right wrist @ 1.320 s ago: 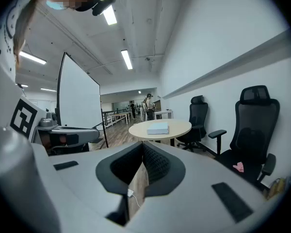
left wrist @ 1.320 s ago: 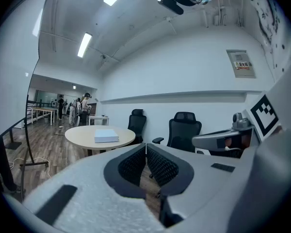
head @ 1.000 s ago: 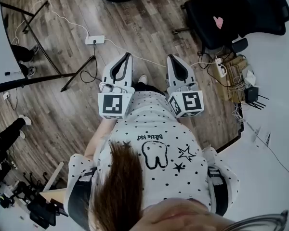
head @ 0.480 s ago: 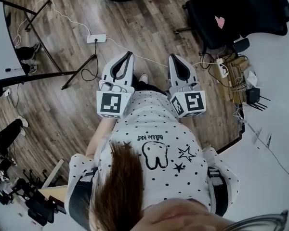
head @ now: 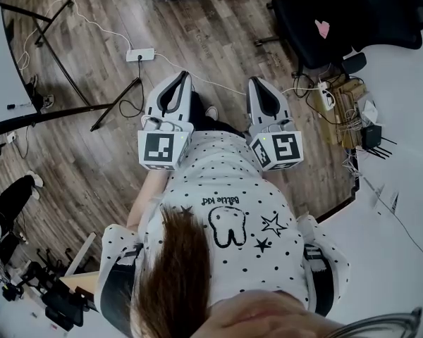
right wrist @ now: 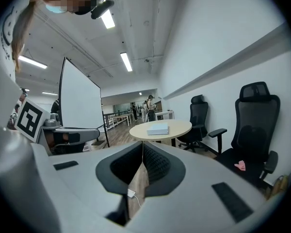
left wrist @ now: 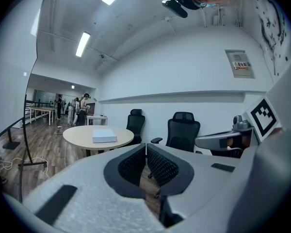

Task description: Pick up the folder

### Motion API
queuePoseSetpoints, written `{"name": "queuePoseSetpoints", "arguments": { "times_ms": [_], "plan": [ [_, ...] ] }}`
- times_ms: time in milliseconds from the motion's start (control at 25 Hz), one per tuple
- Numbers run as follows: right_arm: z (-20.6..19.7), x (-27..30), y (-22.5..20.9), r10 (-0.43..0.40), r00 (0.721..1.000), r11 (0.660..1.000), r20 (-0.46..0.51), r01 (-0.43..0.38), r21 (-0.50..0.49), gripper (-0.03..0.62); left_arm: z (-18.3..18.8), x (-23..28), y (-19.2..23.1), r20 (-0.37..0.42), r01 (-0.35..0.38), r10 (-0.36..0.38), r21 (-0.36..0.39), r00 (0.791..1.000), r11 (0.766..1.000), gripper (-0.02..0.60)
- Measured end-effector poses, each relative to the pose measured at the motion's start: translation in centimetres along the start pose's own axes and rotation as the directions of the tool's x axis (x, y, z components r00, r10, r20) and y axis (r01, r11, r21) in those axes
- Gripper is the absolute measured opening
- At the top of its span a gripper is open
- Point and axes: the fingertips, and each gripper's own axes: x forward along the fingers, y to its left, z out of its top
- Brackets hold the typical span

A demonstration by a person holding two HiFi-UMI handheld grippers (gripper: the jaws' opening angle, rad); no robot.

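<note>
A white, flat folder (left wrist: pixel 104 136) lies on a round beige table (left wrist: pixel 82 139) some way ahead, and it also shows in the right gripper view as the folder (right wrist: pixel 157 129) on the table (right wrist: pixel 177 126). My left gripper (head: pixel 182 75) and right gripper (head: pixel 254 82) are held side by side in front of the person's body, above the wooden floor. Both are shut with nothing between the jaws: the left gripper (left wrist: pixel 146 145) and the right gripper (right wrist: pixel 143 142) have their pads meeting. The folder is out of the head view.
Black office chairs (left wrist: pixel 183 130) stand beyond the table, and another chair (head: pixel 338 20) is at the person's right. A white power strip (head: pixel 139 55) with cables lies on the floor. A whiteboard on a stand (right wrist: pixel 80 106) is at the left. People (left wrist: pixel 80 110) stand far off.
</note>
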Motion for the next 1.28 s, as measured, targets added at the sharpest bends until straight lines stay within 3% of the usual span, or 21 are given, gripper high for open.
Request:
{"name": "queuePoseSetpoints", "arguments": {
  "times_ms": [280,640,1280],
  "plan": [
    [0.4,2.9,-0.7,-0.025,0.999,1.0,-0.025,0.025,0.003,0.008,0.0,2.2,2.4,-0.008,0.006,-0.007,-0.038,1.0,0.999,0.023],
    [2.9,10.8,1.0,-0.021,0.999,1.0,-0.035,0.022,0.008,0.008,1.9,6.3,9.5,-0.014,0.01,-0.012,-0.113,1.0,0.994,0.023],
    [3.2,18.8,3.2,-0.051,0.996,0.998,-0.079,0.05,-0.024,0.008,1.8,8.9,18.5,-0.027,0.007,-0.011,-0.162,1.0,0.987,0.023]
  ]
}}
